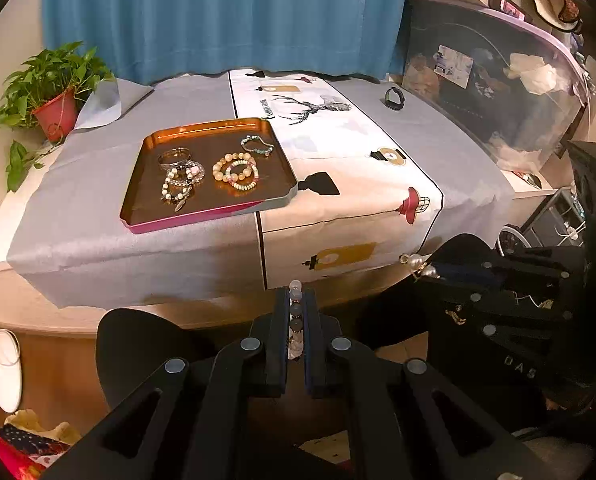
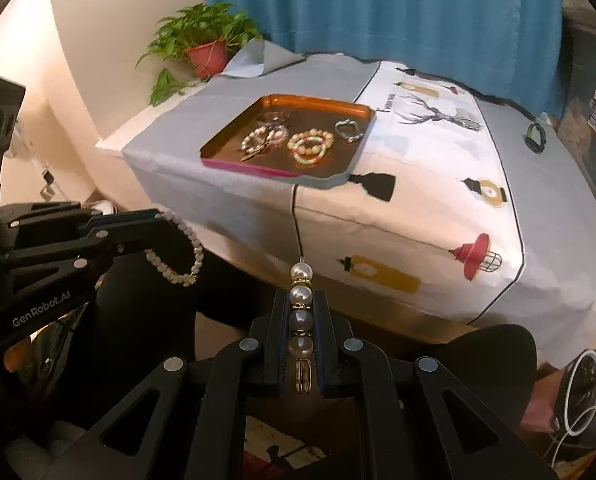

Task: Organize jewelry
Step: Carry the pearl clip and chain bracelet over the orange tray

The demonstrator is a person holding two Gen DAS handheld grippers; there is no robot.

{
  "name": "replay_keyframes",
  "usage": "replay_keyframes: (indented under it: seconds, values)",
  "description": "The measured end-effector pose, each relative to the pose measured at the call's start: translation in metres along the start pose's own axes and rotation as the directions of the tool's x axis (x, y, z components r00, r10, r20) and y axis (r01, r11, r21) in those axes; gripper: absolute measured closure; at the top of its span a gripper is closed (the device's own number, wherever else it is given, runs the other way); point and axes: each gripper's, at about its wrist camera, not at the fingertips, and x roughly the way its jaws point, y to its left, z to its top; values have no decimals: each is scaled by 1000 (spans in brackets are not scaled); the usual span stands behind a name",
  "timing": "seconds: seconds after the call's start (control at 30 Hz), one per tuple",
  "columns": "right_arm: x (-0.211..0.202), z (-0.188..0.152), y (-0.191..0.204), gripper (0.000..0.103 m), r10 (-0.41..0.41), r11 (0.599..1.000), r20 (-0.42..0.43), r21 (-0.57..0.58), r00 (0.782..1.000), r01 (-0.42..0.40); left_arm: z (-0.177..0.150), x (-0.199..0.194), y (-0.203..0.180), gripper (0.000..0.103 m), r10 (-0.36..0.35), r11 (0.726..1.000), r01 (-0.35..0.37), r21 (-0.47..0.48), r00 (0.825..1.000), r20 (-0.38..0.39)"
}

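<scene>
Left gripper clamped on a white beaded bracelet, held in the air short of the tabletop. In the left wrist view, beads lined up between the two fingers, long axis running straight forward along them, one pale bead poking past the tips. In the right wrist view, the rest of that bracelet hanging as an open loop below and beyond the fingertips, drooping downward.

Right gripper pinched on a pearl bracelet, also off the tabletop, in front of its near edge. Large pearls with gold spacers stacked in a row between the fingers, long axis pointing forward toward the tabletop, top pearl clear of the tips, gold clasp at the rear end near the gripper body. From the left wrist view, a couple of its pearls visible at the right gripper's tip.

Orange tray flat on the grey cloth, its right corner overlapping the white printed runner. Inside: silver bangles at the back left, a tangle of mixed beaded bracelets just in front of them, peach beaded bracelets overlapping in the middle, a teal bracelet at the back right. Black ring-shaped band far right on the cloth, well apart from the tray. Potted plant at the back left corner, blue curtain behind.
</scene>
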Motion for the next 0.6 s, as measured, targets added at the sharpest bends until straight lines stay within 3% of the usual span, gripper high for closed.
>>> replay_keyframes:
  seconds: [0.6]
  values:
    - [7, -3, 11, 91, 4, 1000, -33, -18, 999, -5, -7, -1, 3, 99, -1, 1000, 1, -4, 1000, -15]
